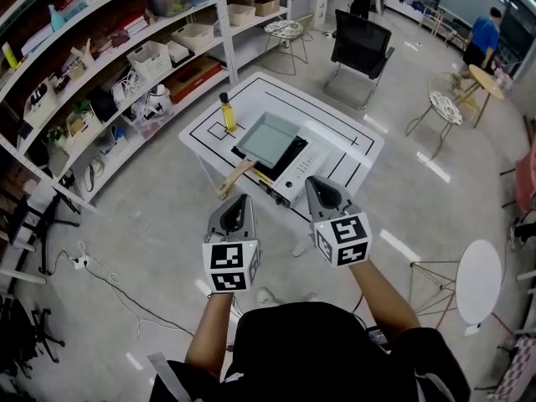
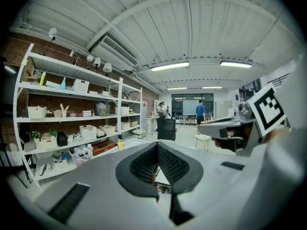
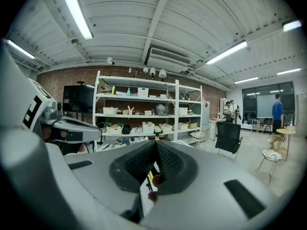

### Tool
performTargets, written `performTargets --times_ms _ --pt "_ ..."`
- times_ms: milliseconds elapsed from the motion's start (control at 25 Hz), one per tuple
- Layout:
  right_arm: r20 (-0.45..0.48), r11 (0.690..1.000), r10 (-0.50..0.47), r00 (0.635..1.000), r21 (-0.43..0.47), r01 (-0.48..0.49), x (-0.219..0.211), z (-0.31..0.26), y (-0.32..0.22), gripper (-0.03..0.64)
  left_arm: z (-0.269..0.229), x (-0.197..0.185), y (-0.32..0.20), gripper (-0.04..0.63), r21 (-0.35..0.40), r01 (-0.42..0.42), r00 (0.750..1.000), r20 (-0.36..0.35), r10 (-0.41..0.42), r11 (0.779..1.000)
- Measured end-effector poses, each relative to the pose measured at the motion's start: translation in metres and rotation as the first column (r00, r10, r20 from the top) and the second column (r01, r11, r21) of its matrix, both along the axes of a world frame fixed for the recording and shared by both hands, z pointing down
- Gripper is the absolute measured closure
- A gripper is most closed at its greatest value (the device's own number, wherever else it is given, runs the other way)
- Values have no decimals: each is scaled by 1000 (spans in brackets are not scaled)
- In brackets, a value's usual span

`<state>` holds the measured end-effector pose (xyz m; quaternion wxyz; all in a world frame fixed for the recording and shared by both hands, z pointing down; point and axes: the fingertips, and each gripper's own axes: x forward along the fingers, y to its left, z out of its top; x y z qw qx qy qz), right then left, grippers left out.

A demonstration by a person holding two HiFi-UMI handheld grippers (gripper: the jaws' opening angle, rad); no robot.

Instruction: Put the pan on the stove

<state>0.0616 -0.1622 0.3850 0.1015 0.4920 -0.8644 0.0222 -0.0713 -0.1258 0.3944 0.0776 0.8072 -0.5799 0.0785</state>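
Observation:
A rectangular grey pan (image 1: 270, 137) with a wooden handle (image 1: 234, 177) rests on the white portable stove (image 1: 308, 164), which stands on the white table (image 1: 356, 145). A yellow bottle (image 1: 227, 112) stands upright just left of the pan. My left gripper (image 1: 243, 198) hovers by the table's near edge, close to the tip of the handle, its jaws shut on nothing. My right gripper (image 1: 315, 181) is raised beside it, over the stove's near end, and is also shut and empty. In the left gripper view the closed left gripper (image 2: 157, 145) points over the table. The right gripper view shows the right gripper (image 3: 156, 145) closed as well.
Long shelves (image 1: 126, 65) packed with baskets and boxes run along the left. A black chair (image 1: 360, 48) stands beyond the table, with wire stools (image 1: 444, 107) near it. A round white side table (image 1: 479, 281) is at the right. Cables (image 1: 92, 266) lie on the floor. People stand far back.

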Motion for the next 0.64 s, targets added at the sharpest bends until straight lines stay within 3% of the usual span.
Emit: performTargets --times_ms 640 --pt "1 999 -33 999 -9 33 2 8 12 615 3 2 11 584 -8 44 999 -2 -44 999"
